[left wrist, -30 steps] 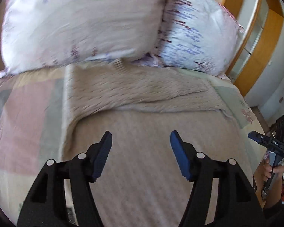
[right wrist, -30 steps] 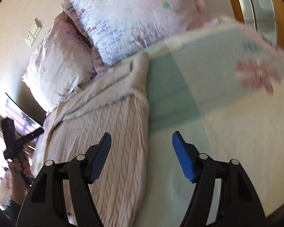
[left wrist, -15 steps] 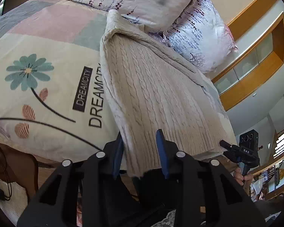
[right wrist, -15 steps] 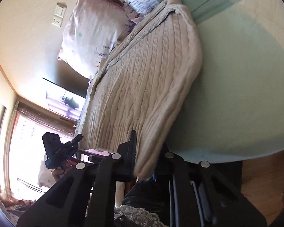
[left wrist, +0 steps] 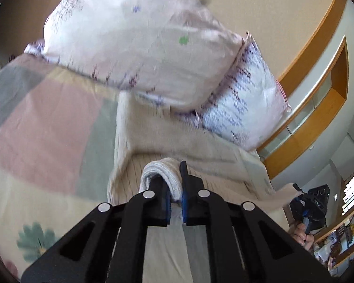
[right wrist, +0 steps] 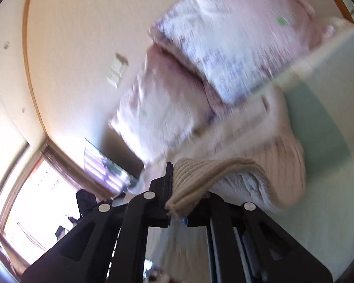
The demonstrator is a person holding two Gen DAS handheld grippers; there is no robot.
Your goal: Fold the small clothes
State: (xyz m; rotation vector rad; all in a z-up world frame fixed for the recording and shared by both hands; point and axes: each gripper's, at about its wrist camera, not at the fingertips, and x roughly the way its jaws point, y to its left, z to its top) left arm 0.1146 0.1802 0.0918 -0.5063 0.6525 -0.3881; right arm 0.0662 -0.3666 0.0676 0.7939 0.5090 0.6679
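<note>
A beige cable-knit sweater lies on the bed with its top toward the pillows. My left gripper is shut on the sweater's bottom hem, which bunches up between the jaws and is lifted off the bed. My right gripper is shut on the other corner of the hem of the same sweater, which folds over the jaws. In the left wrist view the right gripper shows at the far right, held in a hand.
Two floral pillows stand at the head of the bed, right behind the sweater. The patchwork bedspread spreads to the left, pale green sheet to the right. A wooden cabinet stands on the right, a window on the left.
Both grippers have closed on the sweater's bottom hem, lifted it off the bed edge and carried it forward toward the pillows. The views are blurred by motion.
</note>
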